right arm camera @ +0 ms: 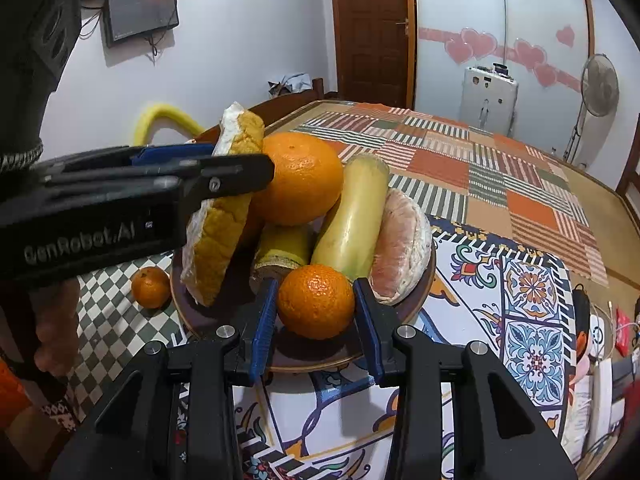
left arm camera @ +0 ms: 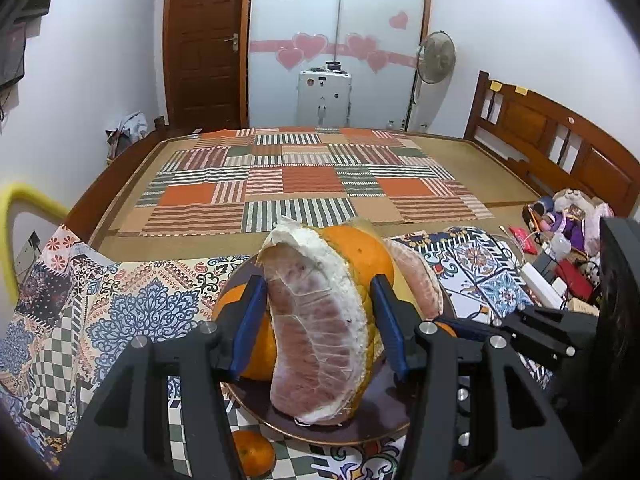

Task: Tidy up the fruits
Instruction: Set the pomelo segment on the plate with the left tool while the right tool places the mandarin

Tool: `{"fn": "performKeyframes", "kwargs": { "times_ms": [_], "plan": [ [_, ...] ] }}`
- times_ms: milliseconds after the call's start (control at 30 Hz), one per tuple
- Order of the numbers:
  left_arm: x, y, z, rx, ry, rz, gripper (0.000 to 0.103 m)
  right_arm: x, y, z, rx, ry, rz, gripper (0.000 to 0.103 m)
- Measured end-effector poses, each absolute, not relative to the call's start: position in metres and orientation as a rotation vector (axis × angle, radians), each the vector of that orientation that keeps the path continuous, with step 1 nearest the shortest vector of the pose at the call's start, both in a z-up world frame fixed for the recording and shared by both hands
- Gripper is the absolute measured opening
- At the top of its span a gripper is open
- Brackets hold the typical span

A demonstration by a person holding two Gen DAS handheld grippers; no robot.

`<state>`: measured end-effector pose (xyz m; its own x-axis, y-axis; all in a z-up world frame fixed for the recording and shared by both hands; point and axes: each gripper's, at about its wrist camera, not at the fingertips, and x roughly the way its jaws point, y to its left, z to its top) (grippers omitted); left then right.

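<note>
A dark round plate on the patterned cloth holds a large orange, two yellow-green banana pieces, and a peeled pomelo segment. My left gripper is shut on a big pomelo wedge, held upright with its lower end on the plate; the wedge also shows in the right wrist view. My right gripper is shut on a small mandarin at the plate's near edge. Another small mandarin lies on the cloth left of the plate, also in the left wrist view.
The plate sits on a patterned cloth at the near edge of a bed with a patchwork mat. Clutter, cables and toys lie to the right. A wooden headboard stands at right.
</note>
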<state>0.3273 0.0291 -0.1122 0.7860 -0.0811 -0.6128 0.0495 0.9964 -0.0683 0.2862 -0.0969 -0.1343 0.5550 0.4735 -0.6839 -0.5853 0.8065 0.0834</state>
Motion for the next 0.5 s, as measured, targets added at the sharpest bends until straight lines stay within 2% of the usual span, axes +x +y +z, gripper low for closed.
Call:
{"fn": "performKeyframes", "kwargs": {
  "times_ms": [500],
  "plan": [
    [0.3,0.037,-0.1,-0.043,0.673,-0.087,0.055,0.273,-0.103,-0.119,-0.168,0.728,0.604,0.041]
  ]
}}
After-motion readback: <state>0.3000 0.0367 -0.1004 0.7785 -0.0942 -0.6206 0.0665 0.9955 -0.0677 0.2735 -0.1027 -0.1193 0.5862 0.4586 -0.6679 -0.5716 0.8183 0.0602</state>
